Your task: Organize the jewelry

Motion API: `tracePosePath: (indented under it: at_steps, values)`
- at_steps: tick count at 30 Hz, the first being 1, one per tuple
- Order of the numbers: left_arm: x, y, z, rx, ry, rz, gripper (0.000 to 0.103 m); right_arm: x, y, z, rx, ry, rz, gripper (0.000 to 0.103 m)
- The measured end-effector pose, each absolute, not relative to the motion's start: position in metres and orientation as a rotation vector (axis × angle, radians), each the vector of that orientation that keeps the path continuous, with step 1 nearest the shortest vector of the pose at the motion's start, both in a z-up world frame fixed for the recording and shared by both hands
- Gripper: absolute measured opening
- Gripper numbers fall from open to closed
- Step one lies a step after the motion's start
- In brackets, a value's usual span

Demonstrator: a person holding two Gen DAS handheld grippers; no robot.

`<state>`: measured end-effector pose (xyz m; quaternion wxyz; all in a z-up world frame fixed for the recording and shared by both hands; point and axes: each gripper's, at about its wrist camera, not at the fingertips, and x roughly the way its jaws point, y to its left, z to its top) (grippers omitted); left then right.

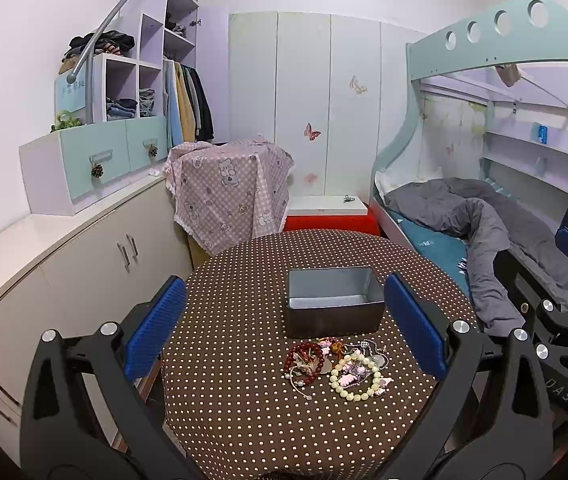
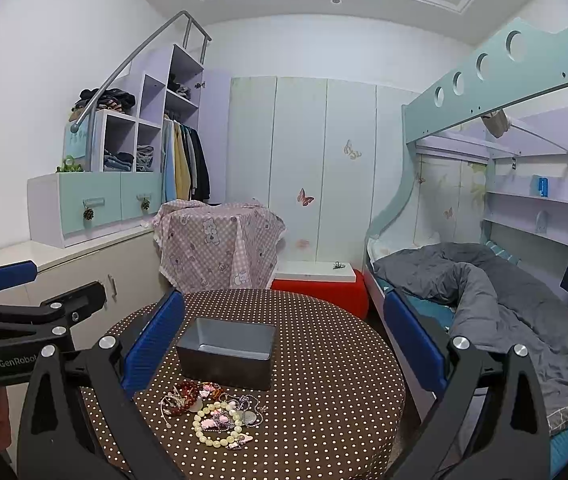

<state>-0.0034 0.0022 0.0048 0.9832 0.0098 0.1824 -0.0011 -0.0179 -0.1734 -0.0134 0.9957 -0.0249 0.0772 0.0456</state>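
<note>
While both the left gripper [image 1: 286,322] and right gripper [image 2: 284,340] hung spread and empty, no piece had been picked yet. Ahead of them the jewelry pile [image 1: 336,366] lay just before the empty tin box [image 1: 334,300]; next, one gripper should probably descend and pinch a bracelet.

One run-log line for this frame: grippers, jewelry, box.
left gripper: open, empty | right gripper: open, empty | tangled bead-bracelet jewelry pile: on dotted brown tablecloth | grey rectangular metal box: empty
</note>
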Motion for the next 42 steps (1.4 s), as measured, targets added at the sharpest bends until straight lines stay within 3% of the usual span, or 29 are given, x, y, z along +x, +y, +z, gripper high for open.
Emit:
tracePosePath:
  at_steps: [42]
  values:
    - [0.0037,0.0021,-0.0012,0.021,0.369,-0.001,0.094,-0.0114,-0.1701,-0.0181,-0.054,0.174,0.096,0.096]
